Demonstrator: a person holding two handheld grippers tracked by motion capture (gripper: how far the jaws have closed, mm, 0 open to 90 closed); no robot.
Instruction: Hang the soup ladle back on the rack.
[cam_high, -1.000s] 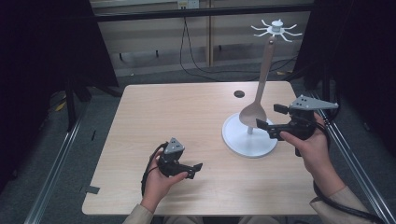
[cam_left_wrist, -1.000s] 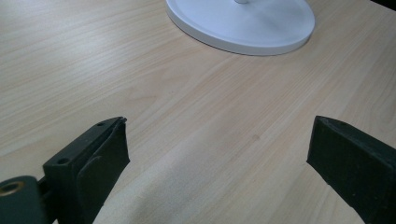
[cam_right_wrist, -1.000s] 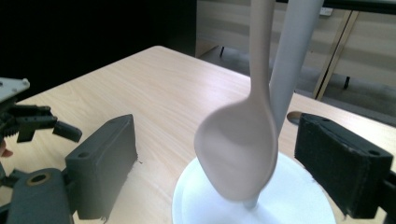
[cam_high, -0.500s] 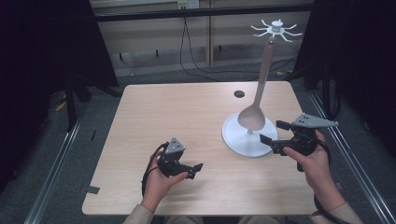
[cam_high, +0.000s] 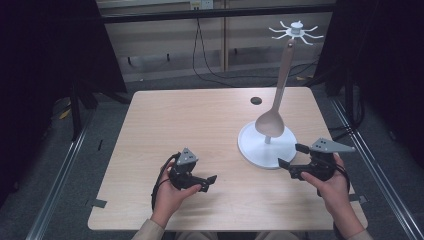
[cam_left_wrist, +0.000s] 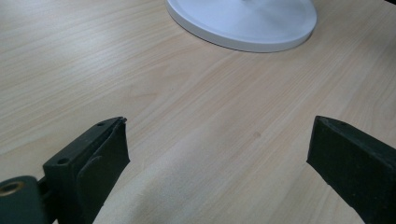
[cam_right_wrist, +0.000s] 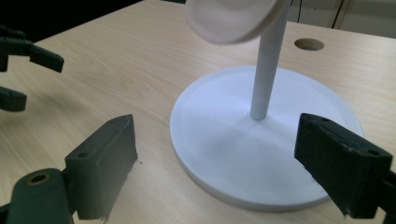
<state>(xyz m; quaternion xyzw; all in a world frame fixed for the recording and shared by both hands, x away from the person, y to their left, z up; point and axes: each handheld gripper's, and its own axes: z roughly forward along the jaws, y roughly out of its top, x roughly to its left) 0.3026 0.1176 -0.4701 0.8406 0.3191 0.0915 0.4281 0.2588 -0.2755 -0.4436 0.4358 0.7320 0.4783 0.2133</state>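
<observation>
A white stand with a round base (cam_high: 260, 150) and a thin pole (cam_right_wrist: 268, 70) rises from the right half of the table, with a ring of hooks (cam_high: 296, 31) at its top. From one hook hangs a pale long-handled spoon (cam_high: 270, 123), bowl down, just above the base. My right gripper (cam_high: 290, 156) is open and empty beside the base's near right edge; its jaws frame the base (cam_right_wrist: 224, 140) and the spoon bowl (cam_right_wrist: 229, 18). Over bare wood at the front middle, my left gripper (cam_high: 208, 183) is also open and empty, and the base (cam_left_wrist: 243, 23) lies ahead of it.
The table (cam_high: 190, 120) is light wood with a small round hole (cam_high: 256, 100) near its far edge. Dark curtains and metal floor rails flank it. The left gripper (cam_right_wrist: 28, 56) shows far left in the right gripper view.
My right gripper has drawn back from the spoon and stand toward the table's near edge and dropped lower. The left gripper has stayed put.
</observation>
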